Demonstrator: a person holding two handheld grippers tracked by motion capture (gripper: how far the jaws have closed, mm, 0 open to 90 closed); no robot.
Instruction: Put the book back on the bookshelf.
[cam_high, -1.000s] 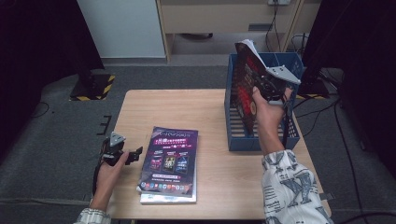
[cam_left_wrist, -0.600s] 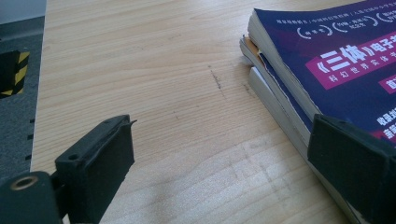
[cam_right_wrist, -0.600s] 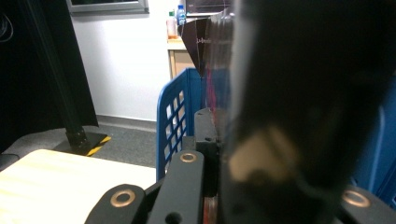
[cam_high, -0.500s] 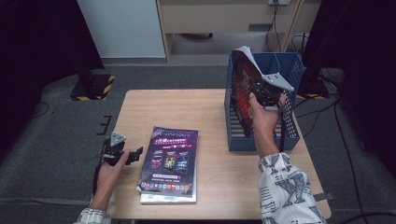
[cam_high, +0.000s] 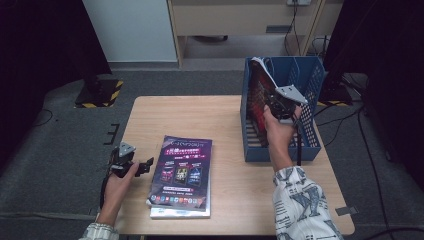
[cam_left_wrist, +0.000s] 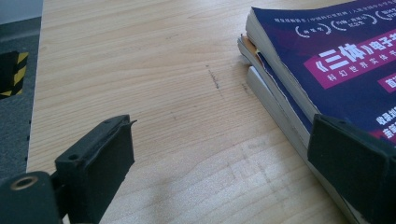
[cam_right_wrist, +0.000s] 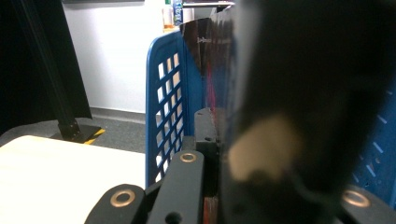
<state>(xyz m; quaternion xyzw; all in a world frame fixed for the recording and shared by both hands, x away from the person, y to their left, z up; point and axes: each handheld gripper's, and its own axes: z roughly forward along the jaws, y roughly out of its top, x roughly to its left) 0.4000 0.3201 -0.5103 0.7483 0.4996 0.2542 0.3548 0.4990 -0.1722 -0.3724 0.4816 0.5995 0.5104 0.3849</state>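
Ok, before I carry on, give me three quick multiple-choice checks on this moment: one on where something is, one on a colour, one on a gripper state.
1. Where is the magazine that the right gripper holds?
A. Flat on the table
B. Upright in the file rack
C. On the floor

2. What colour is the file rack?
A. Blue
B. Red
C. White

3. How do the jaws of the left gripper stand?
A. Clamped on the top book
B. Shut on nothing
C. Open, beside the stack of books

Key: 1 B, the high view shows the magazine standing on edge inside the rack's left part. 2 A, its slotted walls are blue in the high view and the right gripper view. 3 C, the left gripper view shows its jaws wide apart with bare table between them and the stack of books at one side.
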